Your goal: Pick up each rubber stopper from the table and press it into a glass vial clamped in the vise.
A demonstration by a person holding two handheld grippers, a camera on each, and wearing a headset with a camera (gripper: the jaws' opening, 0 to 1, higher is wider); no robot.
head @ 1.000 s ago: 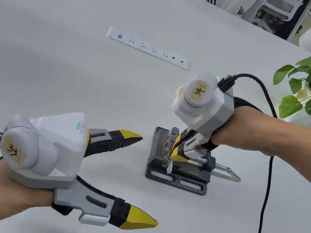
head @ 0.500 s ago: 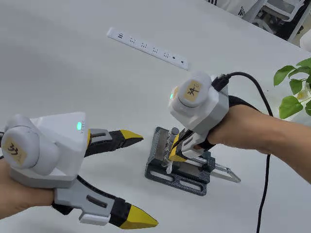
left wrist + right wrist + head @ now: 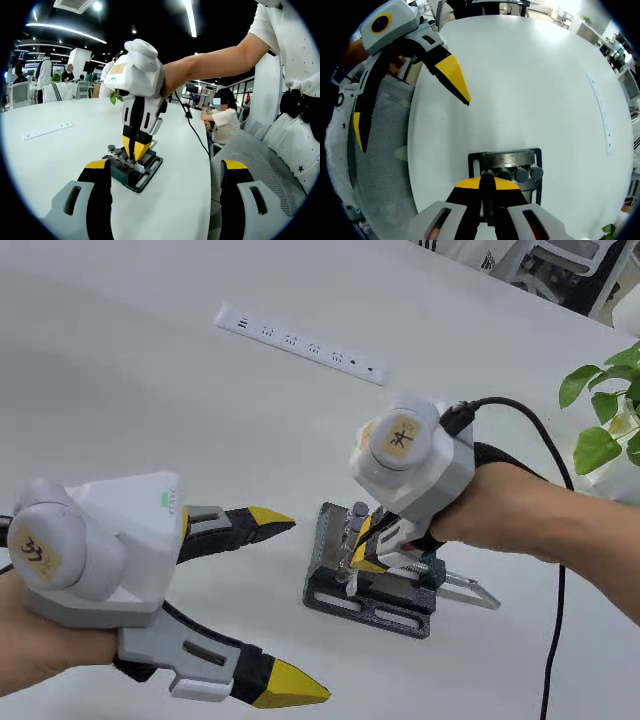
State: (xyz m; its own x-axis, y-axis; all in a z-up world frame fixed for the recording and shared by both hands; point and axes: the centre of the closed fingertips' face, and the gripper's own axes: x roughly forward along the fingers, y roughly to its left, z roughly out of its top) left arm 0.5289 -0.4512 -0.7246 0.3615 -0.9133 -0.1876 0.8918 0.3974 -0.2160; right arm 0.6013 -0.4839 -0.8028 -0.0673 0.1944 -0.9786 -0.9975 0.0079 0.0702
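Right gripper (image 3: 487, 186): the yellow-tipped jaws are drawn together with barely a slit between them. The tips point down onto one end of the row of vials. I cannot tell whether a stopper sits between them.
Left gripper (image 3: 307, 608): the jaws are spread wide and hold nothing. It hangs above the table, beside the vise and apart from it.
Stoppers (image 3: 521, 174): three grey round tops sit in a row just beside the right gripper's tips, each capping a vial.
Vials (image 3: 357, 525): they stand upright in a line, clamped in the vise; the glass is mostly hidden.
Vise (image 3: 372, 598): dark metal, flat on the table under the right gripper, with its screw handle sticking out to one side.
Table (image 3: 150, 410): white and smooth.
Power strip (image 3: 300, 343): white, lying well beyond the vise.
Cable (image 3: 548, 450): black, running from the right gripper along the person's forearm.
Plant (image 3: 600, 415): green leaves at the table's far edge.
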